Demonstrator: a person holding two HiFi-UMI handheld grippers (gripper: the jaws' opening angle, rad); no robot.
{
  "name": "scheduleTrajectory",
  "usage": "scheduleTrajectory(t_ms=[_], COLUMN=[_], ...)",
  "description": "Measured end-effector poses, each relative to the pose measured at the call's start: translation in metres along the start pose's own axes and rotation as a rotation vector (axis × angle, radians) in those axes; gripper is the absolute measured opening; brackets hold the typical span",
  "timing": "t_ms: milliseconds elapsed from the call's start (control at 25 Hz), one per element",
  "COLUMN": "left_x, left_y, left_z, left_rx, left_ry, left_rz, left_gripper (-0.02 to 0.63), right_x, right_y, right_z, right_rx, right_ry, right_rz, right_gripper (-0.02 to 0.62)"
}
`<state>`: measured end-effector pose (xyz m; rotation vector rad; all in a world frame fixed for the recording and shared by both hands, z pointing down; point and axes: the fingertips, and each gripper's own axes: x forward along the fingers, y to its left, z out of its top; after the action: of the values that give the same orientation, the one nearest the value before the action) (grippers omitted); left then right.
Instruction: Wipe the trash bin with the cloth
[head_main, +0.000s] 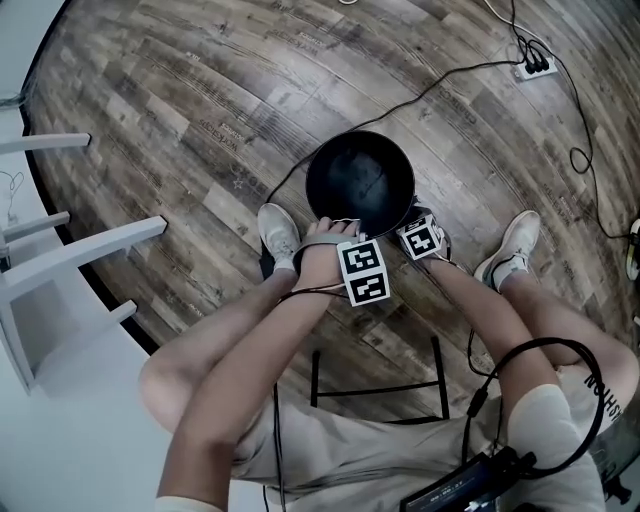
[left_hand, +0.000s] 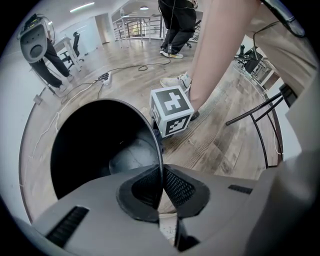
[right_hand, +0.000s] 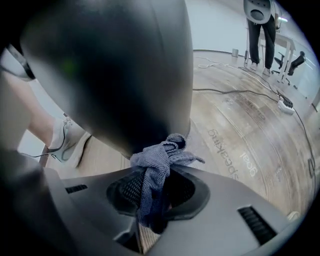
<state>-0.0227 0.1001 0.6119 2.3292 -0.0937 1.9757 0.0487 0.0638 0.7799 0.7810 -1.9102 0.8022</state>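
Observation:
A round black trash bin (head_main: 360, 180) stands on the wood floor between the person's feet. My left gripper (left_hand: 161, 192) is shut on the bin's thin rim (left_hand: 156, 145), one jaw inside and one outside; the bin's dark inside (left_hand: 95, 145) fills the left gripper view. My right gripper (right_hand: 152, 192) is shut on a bunched grey-blue cloth (right_hand: 156, 165), whose top presses against the bin's black outer wall (right_hand: 115, 65). In the head view both marker cubes (head_main: 362, 272) (head_main: 421, 238) sit at the bin's near side.
Black cables (head_main: 470, 75) run across the floor to a power strip (head_main: 535, 66) at the back right. A white chair (head_main: 60, 250) stands at the left. A black wire frame (head_main: 380, 385) lies on the floor near the person's legs. Shoes (head_main: 278, 232) (head_main: 512, 248) flank the bin.

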Motion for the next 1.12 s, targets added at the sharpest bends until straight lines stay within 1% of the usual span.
scheduleTrajectory(t_ms=[120,240,280,400,520,640,840,920,1000,1040,1120], left_x=[0.0,0.0,0.0,0.001,0.002,0.004,0.008,0.008,0.006,0.004,-0.002], left_y=[0.0,0.0,0.0,0.0,0.001,0.003,0.006,0.007,0.009,0.009,0.01], left_z=[0.0,-0.001,-0.002,-0.003,0.001,0.012,0.03,0.038,0.041,0.043,0.043], left_rx=[-0.002,-0.006,-0.008,-0.023,-0.067,-0.152,-0.384,-0.43,-0.432,-0.419,-0.357], left_ry=[-0.004,-0.007,-0.007,-0.002,0.001,0.003,0.008,-0.003,-0.024,-0.038,-0.058], left_rz=[0.007,0.009,0.006,-0.011,-0.008,0.007,-0.028,-0.029,-0.017,-0.009,0.008], left_gripper=[0.025,0.025,0.025,0.025,0.026,0.032,0.043,0.044,0.044,0.046,0.065], right_x=[0.012,0.01,0.008,-0.006,-0.037,-0.069,-0.113,-0.128,-0.141,-0.148,-0.161], right_y=[-0.009,-0.01,-0.009,0.0,0.014,0.022,0.028,0.03,0.035,0.038,0.044], right_z=[-0.004,-0.005,-0.006,-0.014,-0.016,-0.01,0.012,0.02,0.028,0.03,0.034], right_rx=[0.015,0.013,0.027,0.079,0.061,0.043,0.019,0.025,0.036,0.045,0.067], right_ry=[0.033,0.048,0.046,0.039,0.027,-0.001,-0.077,-0.109,-0.137,-0.147,-0.159], right_rz=[-0.025,-0.035,-0.033,0.008,0.06,0.09,0.11,0.114,0.127,0.137,0.16], right_gripper=[0.077,0.077,0.077,0.077,0.077,0.077,0.077,0.077,0.077,0.077,0.077])
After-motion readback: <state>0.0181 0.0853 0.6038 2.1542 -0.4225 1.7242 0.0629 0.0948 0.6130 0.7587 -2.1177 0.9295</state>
